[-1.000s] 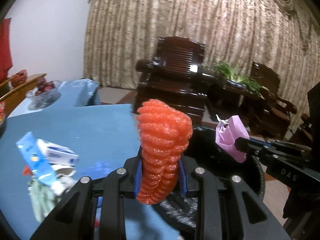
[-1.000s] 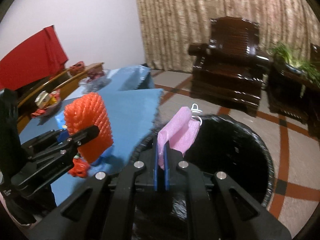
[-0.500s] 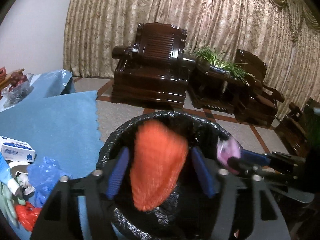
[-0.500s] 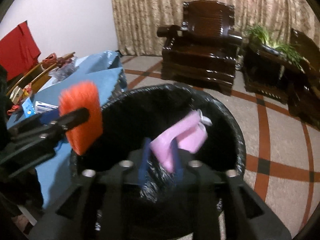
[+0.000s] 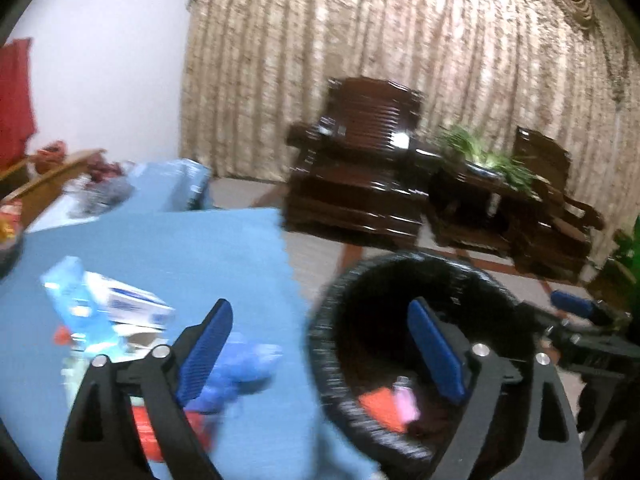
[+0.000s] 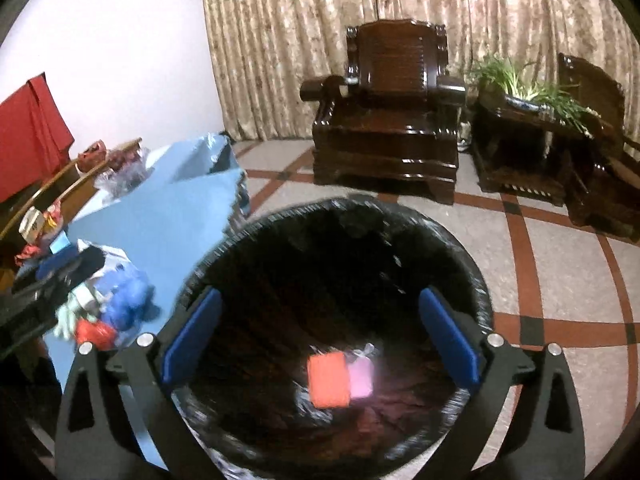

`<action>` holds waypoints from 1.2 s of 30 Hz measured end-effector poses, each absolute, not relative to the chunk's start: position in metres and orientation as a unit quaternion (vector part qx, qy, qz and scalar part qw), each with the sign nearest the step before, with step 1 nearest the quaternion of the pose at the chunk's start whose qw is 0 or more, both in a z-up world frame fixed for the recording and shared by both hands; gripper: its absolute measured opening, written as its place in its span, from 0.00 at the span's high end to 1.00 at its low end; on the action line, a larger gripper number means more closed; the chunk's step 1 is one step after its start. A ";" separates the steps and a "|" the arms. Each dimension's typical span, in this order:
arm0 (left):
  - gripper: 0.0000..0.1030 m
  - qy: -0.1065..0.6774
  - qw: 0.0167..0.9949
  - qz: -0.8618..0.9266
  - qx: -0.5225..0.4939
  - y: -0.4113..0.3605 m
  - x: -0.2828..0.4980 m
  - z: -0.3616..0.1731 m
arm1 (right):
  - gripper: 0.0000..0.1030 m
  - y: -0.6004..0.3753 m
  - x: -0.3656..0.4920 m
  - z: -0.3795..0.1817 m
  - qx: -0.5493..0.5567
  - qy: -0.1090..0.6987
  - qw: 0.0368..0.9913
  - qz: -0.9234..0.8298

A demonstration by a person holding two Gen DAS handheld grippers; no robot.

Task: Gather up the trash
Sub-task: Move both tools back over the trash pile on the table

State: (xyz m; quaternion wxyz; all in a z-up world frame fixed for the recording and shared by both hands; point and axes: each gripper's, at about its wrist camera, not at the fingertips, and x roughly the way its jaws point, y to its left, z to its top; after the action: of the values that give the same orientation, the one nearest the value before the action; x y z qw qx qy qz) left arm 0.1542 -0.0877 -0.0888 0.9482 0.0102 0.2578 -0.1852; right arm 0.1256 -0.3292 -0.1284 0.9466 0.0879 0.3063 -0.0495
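Orange net & pink mask lie in the black bin, both claws, left & right, just opened wide w/ nothing between, but more trash waits on the blue table.

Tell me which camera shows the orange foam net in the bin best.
The right wrist view: it looks straight down into the bin, with the orange foam net beside the pink mask. The left wrist view shows only a blurred orange patch behind the rim.
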 end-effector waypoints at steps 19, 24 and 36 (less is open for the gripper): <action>0.17 0.248 0.968 -0.024 0.012 0.055 0.148 -0.095 | 0.06 -0.156 0.203 -0.136 0.006 0.317 0.937 0.144; 0.22 0.263 0.965 -0.016 -0.001 0.072 0.157 -0.107 | 0.19 -0.133 0.224 -0.156 -0.011 0.336 0.928 0.163; 0.26 0.294 0.955 -0.021 -0.019 0.085 0.184 -0.132 | 0.31 -0.111 0.260 -0.207 -0.042 0.407 0.897 0.168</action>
State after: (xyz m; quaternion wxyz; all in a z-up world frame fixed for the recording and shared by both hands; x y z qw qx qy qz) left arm 0.1836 0.0852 -0.1324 0.9554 -0.0192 0.2938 -0.0211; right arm 0.2597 -0.1106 -0.2065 0.8970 -0.0418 0.4066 0.1681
